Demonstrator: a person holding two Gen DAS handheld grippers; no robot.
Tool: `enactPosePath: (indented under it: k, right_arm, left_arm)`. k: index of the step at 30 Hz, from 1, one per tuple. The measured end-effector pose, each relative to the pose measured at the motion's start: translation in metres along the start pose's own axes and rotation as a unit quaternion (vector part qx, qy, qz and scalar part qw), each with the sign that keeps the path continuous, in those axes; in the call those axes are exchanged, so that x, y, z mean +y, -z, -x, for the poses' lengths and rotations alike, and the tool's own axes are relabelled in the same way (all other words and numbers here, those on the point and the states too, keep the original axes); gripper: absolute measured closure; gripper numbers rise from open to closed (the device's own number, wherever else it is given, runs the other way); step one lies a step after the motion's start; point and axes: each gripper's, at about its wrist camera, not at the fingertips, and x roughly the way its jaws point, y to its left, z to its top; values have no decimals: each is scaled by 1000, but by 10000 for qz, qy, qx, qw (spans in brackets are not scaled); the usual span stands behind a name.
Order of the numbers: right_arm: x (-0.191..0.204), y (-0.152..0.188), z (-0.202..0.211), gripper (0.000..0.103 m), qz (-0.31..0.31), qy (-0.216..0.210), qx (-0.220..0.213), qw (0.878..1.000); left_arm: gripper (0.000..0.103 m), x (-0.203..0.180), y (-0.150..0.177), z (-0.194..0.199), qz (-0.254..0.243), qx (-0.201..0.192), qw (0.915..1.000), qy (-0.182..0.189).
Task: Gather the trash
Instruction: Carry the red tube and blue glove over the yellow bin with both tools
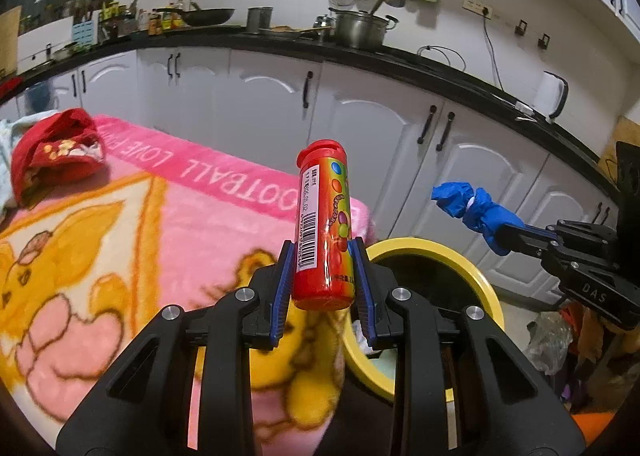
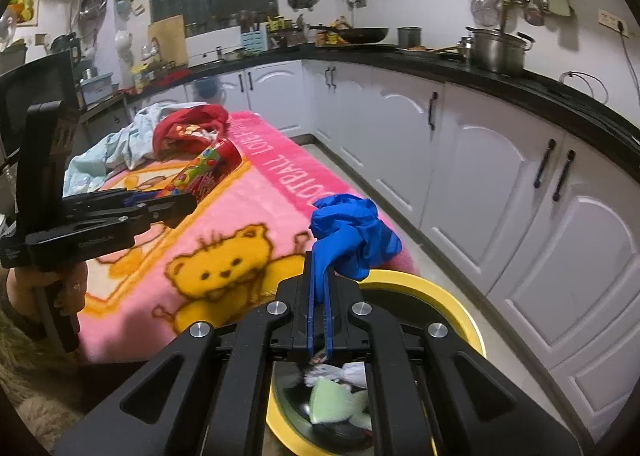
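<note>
Left gripper (image 1: pixel 322 276) clamped on red candy tube (image 1: pixel 325 223), tube upright, cap up, held over the pink bear blanket (image 1: pixel 120 240) edge just beside the yellow-rimmed trash bin (image 1: pixel 476 276). Right gripper (image 2: pixel 318 292) clamped tight on crumpled blue glove (image 2: pixel 352 236), held above the bin (image 2: pixel 448 296); paper scraps (image 2: pixel 336 400) inside it. Red cloth (image 1: pixel 56 159) and light-blue cloth (image 2: pixel 116 147) at blanket's far end. White cabinets (image 1: pixel 360 115) behind.
</note>
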Motion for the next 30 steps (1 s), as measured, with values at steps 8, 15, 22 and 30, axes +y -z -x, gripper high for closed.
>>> enactPosePath:
  k: [8,15,22,30]
  right_arm:
    - [-23,14,14,99,-198,250,10,9995]
    - [-41,25,23,99,-346,428,53,9985]
    - [-54,44,24,99,-451,555,167,9973]
    - [-63,62,18,99,-575,547,325,9963]
  left_arm:
    - [81,-32,-4,-15,-207,-22,9995,224]
    - [81,-60,-5,-35,-373,72,9982,459]
    - [81,-83,-2,-53,-532,202,9965,614]
    - [81,-96,6,-74,-584,433,9946,743]
